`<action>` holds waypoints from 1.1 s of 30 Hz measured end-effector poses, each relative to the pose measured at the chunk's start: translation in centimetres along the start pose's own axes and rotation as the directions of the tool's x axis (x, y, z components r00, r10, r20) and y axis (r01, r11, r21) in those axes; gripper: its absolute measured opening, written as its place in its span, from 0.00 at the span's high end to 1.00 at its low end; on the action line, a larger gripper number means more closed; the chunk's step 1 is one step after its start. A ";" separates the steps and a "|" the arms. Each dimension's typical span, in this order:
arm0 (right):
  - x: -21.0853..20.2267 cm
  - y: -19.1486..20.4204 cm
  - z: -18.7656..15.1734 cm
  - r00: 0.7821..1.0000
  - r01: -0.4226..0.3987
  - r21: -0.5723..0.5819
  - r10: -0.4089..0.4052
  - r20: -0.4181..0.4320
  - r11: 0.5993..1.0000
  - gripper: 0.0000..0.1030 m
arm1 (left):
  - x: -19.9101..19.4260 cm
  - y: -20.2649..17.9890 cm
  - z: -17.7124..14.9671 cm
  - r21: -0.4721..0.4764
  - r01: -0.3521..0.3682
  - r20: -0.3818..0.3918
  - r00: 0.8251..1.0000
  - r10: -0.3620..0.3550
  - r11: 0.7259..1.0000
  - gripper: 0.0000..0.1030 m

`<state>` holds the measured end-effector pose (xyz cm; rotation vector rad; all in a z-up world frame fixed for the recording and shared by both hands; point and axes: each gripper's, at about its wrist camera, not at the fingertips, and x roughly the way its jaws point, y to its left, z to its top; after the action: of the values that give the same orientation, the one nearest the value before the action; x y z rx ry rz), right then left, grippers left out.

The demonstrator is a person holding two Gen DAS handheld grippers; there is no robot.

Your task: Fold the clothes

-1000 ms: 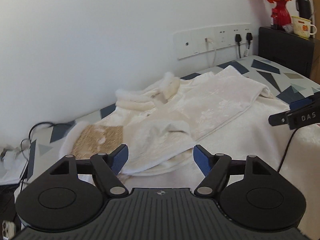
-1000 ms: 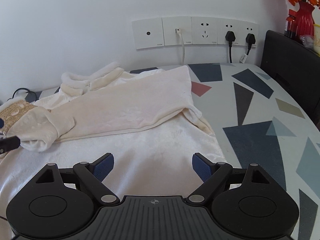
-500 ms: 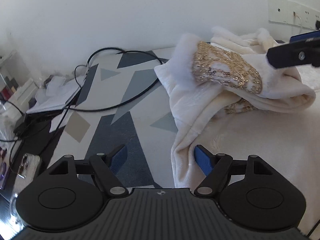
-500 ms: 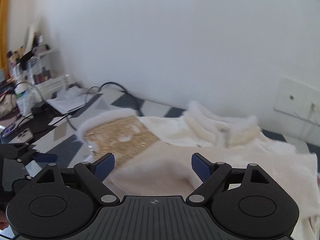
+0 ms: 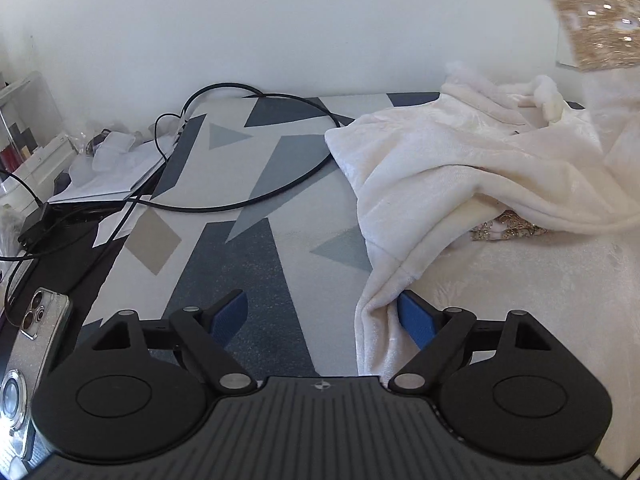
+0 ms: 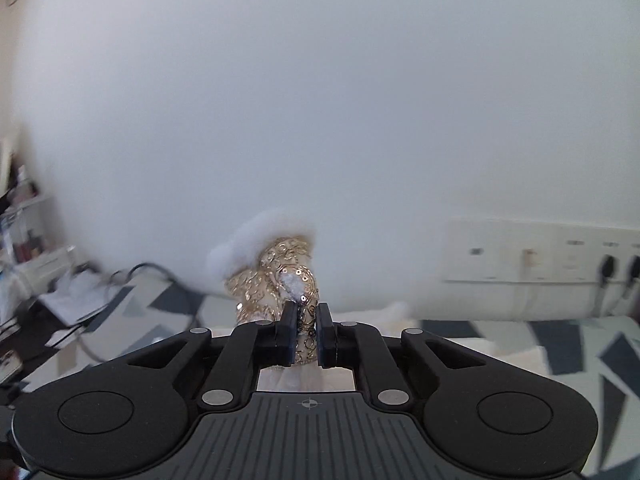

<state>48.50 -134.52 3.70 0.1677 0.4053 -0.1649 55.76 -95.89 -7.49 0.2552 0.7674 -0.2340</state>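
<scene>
Right tool (image 6: 307, 334) has lifted, clamped on gold cuff (image 6: 280, 276) | left tool (image 5: 322, 322) wide, empty — garment (image 5: 460, 168) hem between fingers

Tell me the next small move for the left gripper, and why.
Probably close the left gripper on the cream garment's edge lying just inside its right finger. The jaws stand wide open around that hem, while the right gripper is shut on the gold sequined cuff and holds it raised. Pinning the hem should steady the garment before the sleeve is folded.
</scene>
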 end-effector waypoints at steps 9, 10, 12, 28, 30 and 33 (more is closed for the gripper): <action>-5.5 -13.8 -7.8 0.925 0.331 0.395 -0.212 -0.315 0.857 0.69 | -1.5 -1.1 0.0 0.077 -0.048 0.087 0.995 0.041 0.996 0.17; -5.5 -13.9 -8.1 0.924 0.332 0.405 -0.209 -0.319 0.852 0.68 | -1.6 -1.4 0.1 0.094 -0.051 0.097 0.994 0.042 0.994 0.17; -5.4 -14.1 -8.5 0.923 0.335 0.425 -0.203 -0.327 0.841 0.63 | -1.9 -2.0 0.2 0.126 -0.058 0.118 0.992 0.043 0.990 0.18; -2.6 -13.8 -7.6 0.936 0.292 0.316 -0.203 -0.288 0.903 0.46 | -4.2 -4.0 0.0 0.230 -0.085 0.202 0.979 0.038 0.969 0.18; -1.5 -13.9 -7.4 0.934 0.273 0.312 -0.174 -0.312 0.910 0.54 | -4.2 -4.8 -0.2 0.272 -0.082 0.215 0.976 0.023 0.959 0.18; -0.3 -13.3 -7.1 0.924 0.268 0.274 -0.166 -0.344 0.924 0.92 | -3.5 -5.7 -0.1 0.289 -0.069 0.210 0.978 0.007 0.955 0.18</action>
<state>43.03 -146.10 -4.31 0.4711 0.7184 -0.4307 51.54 -100.85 -5.83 0.5203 0.5179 -0.3333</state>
